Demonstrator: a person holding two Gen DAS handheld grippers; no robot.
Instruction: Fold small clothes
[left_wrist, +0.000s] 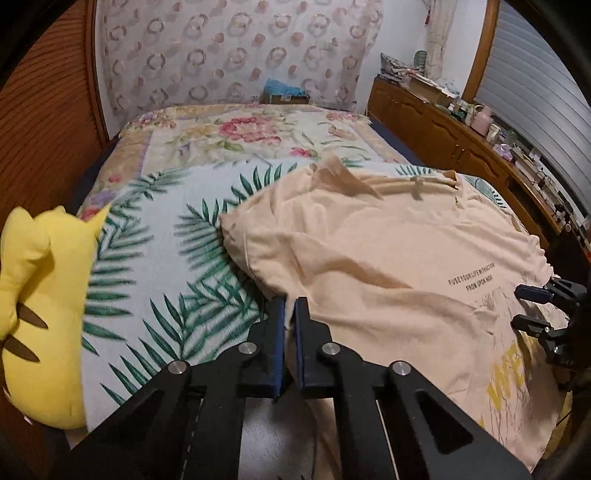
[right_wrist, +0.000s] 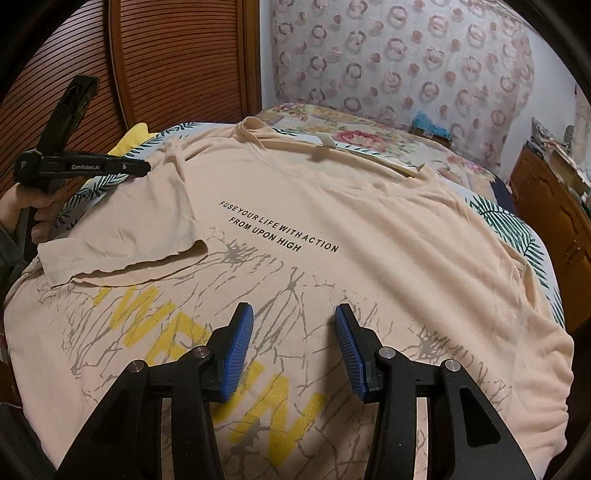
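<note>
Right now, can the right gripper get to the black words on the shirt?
Probably yes: the right gripper hangs open over the shirt, and only flat cloth lies between it and the black words.

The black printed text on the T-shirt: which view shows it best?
The right wrist view: the printed text lies near centre, both lines readable across the T-shirt. The left wrist view shows it small, tilted and blurred near the right edge.

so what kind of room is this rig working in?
Almost certainly a home bedroom. The peach T-shirt lies spread on a bed with floral and leaf-print covers, a yellow plush toy sits at the bed's edge, and a cluttered wooden sideboard runs along the window wall.
</note>
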